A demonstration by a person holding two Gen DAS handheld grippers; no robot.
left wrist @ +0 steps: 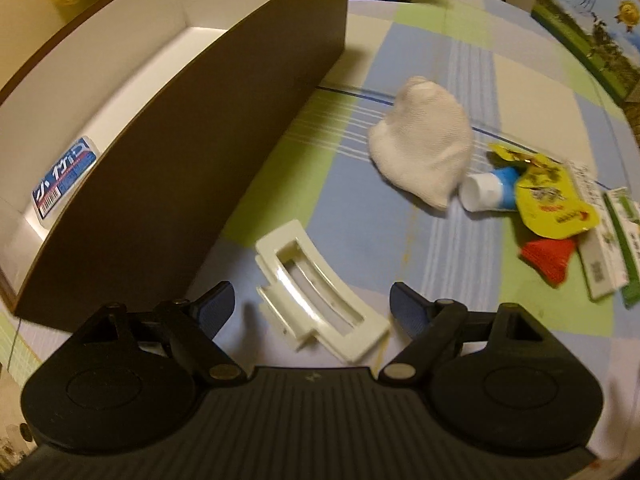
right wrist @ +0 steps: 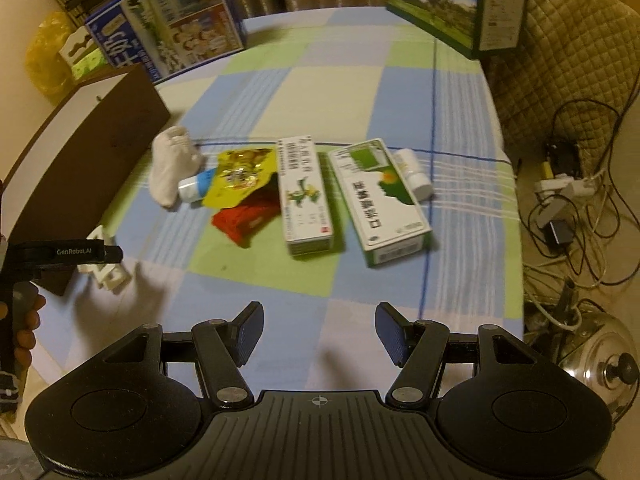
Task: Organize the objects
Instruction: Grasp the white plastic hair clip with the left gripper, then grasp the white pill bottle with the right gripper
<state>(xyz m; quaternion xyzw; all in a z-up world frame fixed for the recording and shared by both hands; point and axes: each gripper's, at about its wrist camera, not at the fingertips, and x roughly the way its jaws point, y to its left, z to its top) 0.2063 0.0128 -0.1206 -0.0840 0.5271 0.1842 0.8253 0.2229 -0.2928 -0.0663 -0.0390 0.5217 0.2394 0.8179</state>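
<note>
White hair clip (left wrist: 320,294) flat on the checked cloth of the worktop (left wrist: 380,240), lying between the blue pads of the left tongs (left wrist: 312,306), nearer the left pad, not visibly touched by either. Left tongs spread wide, grasping nothing. Just left of the clip, a brown drawer (left wrist: 192,152) with white inside, a blue-and-white packet (left wrist: 64,178) on its floor. Beyond the clip, apart from it: a white sock (left wrist: 424,140), its edge touching a blue-and-white tube (left wrist: 488,190); a yellow pouch (left wrist: 548,204) over the tube's far end, a red packet (left wrist: 546,258) partly under the pouch. Right tongs (right wrist: 318,334) low over bare cloth near the worktop's front edge, spread wide too, empty, well short of the clutter. Two green-and-white boxes (right wrist: 306,196) (right wrist: 380,200) side by side right of the pouch, a small white bottle (right wrist: 414,176) against the far side of the right one. Milk cartons (right wrist: 168,36) standing at the back edge.
</note>
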